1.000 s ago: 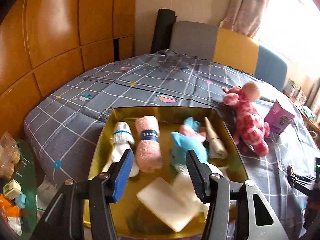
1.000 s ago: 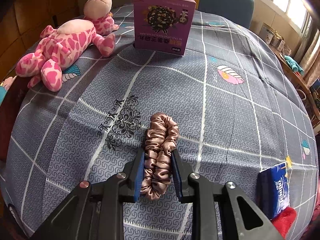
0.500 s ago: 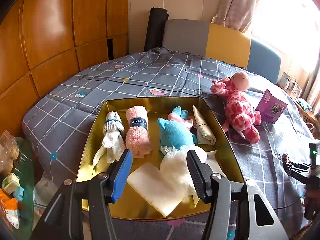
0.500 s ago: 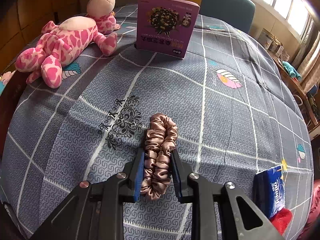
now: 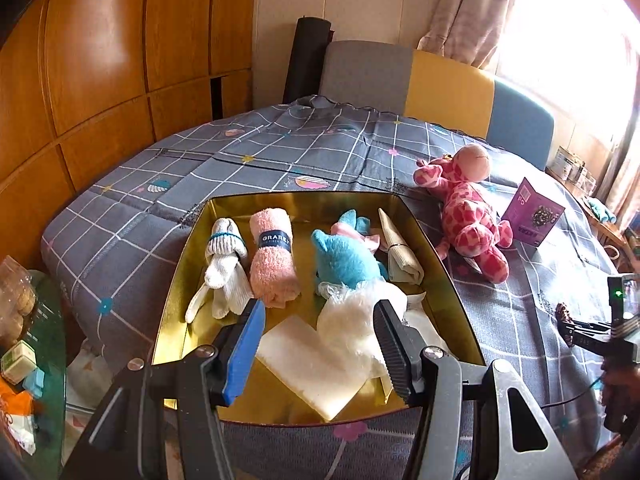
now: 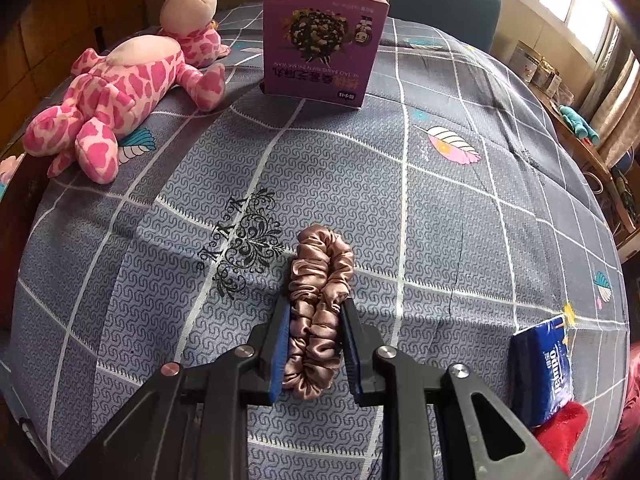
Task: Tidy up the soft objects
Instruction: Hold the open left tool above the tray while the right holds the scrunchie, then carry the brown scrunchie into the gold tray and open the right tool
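Observation:
My right gripper (image 6: 316,308) is shut on a brown satin scrunchie (image 6: 320,280) that lies squeezed on the grey checked cloth. My left gripper (image 5: 318,312) is open with nothing between its fingers, hanging above the near end of a gold tin tray (image 5: 176,292). In the tray lie white socks (image 5: 224,264), a rolled pink towel (image 5: 272,260), a blue plush (image 5: 344,260), a folded beige cloth (image 5: 400,252), a white fluffy piece (image 5: 356,312) and a white flat pad (image 5: 316,364). A pink spotted plush giraffe (image 5: 468,216) (image 6: 124,92) lies on the cloth right of the tray.
A purple box (image 6: 324,44) (image 5: 532,216) stands behind the scrunchie. A blue tissue pack (image 6: 544,364) and something red (image 6: 560,432) lie at the cloth's right edge. Chairs (image 5: 440,84) stand behind the table. A glass side table with snacks (image 5: 24,320) is at the far left.
The left gripper has drawn back from the tray, so more of the tray and table shows. The right gripper stays shut on the scrunchie in the same spot.

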{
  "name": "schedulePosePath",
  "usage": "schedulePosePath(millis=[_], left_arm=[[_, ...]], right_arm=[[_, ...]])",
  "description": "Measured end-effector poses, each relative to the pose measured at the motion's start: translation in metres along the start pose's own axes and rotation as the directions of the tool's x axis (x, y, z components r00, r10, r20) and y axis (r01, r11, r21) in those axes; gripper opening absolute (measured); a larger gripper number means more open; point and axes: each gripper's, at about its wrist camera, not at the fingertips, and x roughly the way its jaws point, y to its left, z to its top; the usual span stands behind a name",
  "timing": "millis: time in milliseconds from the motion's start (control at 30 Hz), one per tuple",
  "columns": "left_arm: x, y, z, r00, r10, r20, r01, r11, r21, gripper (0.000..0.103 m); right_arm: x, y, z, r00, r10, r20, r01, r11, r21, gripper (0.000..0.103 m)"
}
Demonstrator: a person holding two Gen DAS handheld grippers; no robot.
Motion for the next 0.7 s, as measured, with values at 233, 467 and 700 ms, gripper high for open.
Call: schedulePosePath(millis=[233,467,700], left_arm=[[-0.001,0.002,-0.002,1.000,-0.014,-0.003,0.014,1.000,-0.004,0.057],[0.000,0.004,-0.004,1.000,-0.018,-0.009,0.018,1.000,-0.010,0.057],[0.003,0.007,-0.005,1.000,-0.021,-0.014,0.021,1.000,-0.020,0.057]], right_arm=[[-0.002,-0.001,-0.002,1.000,-0.004,0.003,0.004,0.999,0.038,0.023],[-0.010,0.001,-0.003,1.000,0.003,0.016,-0.004,0.998,0.063,0.023],[-0.039,0.020,0.004,0.995,0.048,0.088,-0.052,0.998,0.044,0.023]])
